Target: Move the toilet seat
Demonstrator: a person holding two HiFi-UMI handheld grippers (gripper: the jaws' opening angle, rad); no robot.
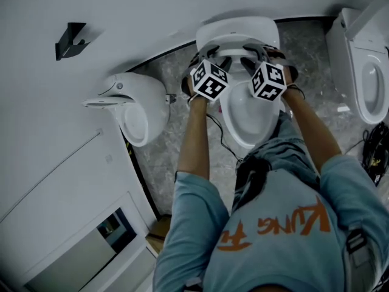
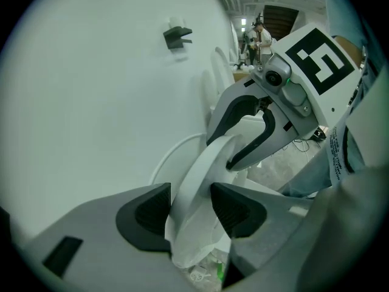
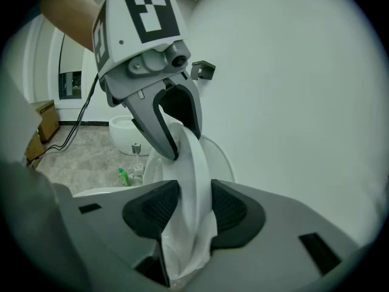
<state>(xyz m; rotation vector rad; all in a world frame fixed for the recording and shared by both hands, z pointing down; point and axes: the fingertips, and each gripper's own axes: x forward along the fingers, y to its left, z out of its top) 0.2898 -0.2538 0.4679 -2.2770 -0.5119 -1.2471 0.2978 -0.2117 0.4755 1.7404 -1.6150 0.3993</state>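
Note:
The white toilet seat (image 1: 234, 55) is lifted off the bowl (image 1: 246, 123) and stands near upright in front of the lid (image 1: 237, 29). Both grippers hold its ring from the front. In the left gripper view the seat (image 2: 200, 175) runs between the dark pads of my left gripper (image 2: 189, 208), which is shut on it. In the right gripper view my right gripper (image 3: 194, 207) is likewise shut on the seat (image 3: 193, 163). In the head view my left gripper (image 1: 205, 53) and right gripper (image 1: 258, 51) sit side by side over the bowl.
A second white bowl (image 1: 137, 111) hangs on the wall to the left, and another toilet (image 1: 368, 72) stands at the right. A black hook (image 1: 70, 38) sticks out of the wall. Cables (image 1: 377, 154) lie on the marble floor at the right, and a green bottle (image 3: 123, 176) stands beside the toilet.

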